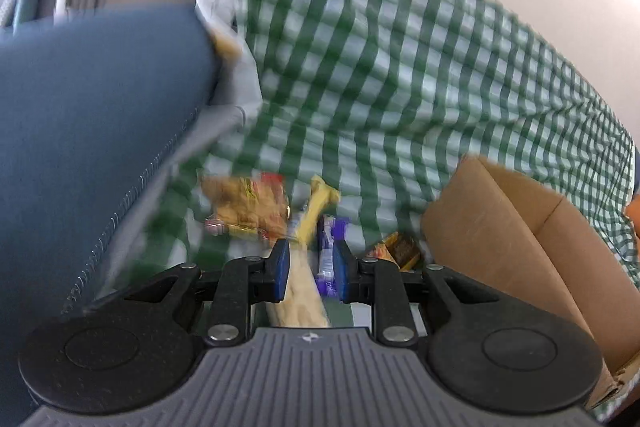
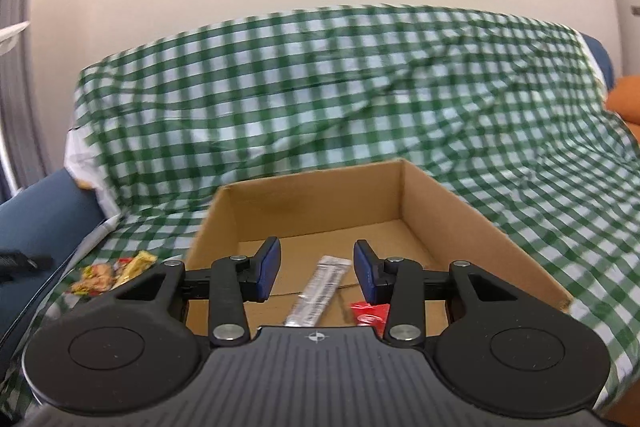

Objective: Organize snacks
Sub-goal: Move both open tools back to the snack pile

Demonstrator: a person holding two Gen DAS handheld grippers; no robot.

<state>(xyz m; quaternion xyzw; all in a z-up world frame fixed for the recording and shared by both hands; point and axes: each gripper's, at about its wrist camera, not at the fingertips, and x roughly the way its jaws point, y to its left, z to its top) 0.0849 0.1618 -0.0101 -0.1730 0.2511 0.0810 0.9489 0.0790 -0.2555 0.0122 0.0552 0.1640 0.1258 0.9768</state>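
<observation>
A blurred left wrist view shows my left gripper [image 1: 311, 267] low over a small pile of snack packets on the green checked cloth [image 1: 400, 67]. Its jaws stand a little apart. A long yellow packet [image 1: 316, 203] and a purple packet [image 1: 326, 251] lie under the gap, and no pad presses on them. An orange-red packet [image 1: 244, 203] lies just left. My right gripper [image 2: 317, 267] hangs open over the cardboard box [image 2: 460, 211]. On the box floor below it lie a silver packet [image 2: 320, 285] and a red packet [image 2: 370, 313].
The box [image 1: 520, 247] stands right of the pile, with a brown-yellow packet [image 1: 396, 249] against its corner. A blue sofa arm [image 1: 80, 127] rises at the left. The snack pile [image 2: 112, 273] lies left of the box. An orange cushion [image 2: 624, 99] sits far right.
</observation>
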